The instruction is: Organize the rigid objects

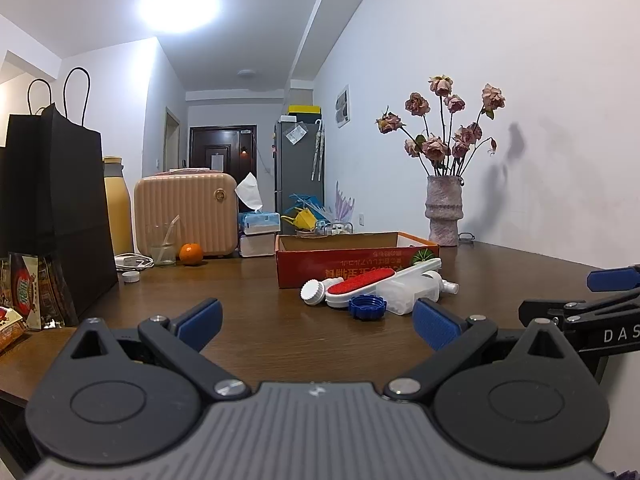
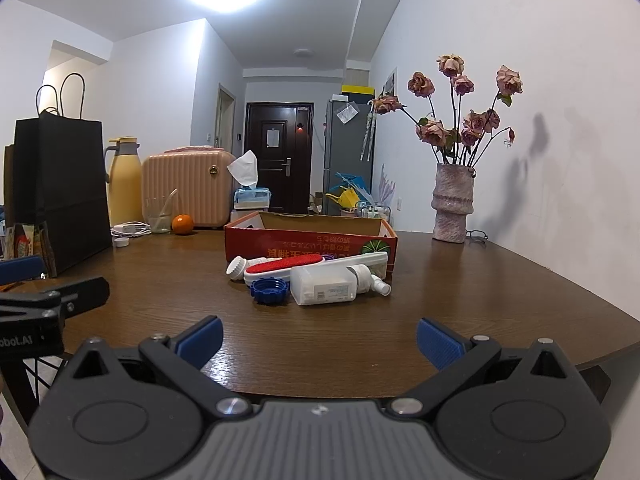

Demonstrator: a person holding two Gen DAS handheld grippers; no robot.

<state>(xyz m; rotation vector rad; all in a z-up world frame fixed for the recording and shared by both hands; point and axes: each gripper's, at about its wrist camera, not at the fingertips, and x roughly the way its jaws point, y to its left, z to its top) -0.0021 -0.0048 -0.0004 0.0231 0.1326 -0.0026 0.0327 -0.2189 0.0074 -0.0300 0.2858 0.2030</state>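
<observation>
The left hand-held gripper (image 1: pixel 318 322) and the right hand-held gripper (image 2: pixel 319 339) both stand wide apart and hold nothing, low over the brown desk (image 2: pixel 500 292). Ahead, a small heap lies against the front of the red cardboard box (image 2: pixel 280 240): a red-faced brush (image 2: pixel 286 265), a blue cap (image 2: pixel 270 291), a white cap (image 2: pixel 236 269). The white spray bottle (image 2: pixel 332 286) shows its label only from the right wrist; from the left it is partly hidden behind the brush. The box's inside is out of sight.
</observation>
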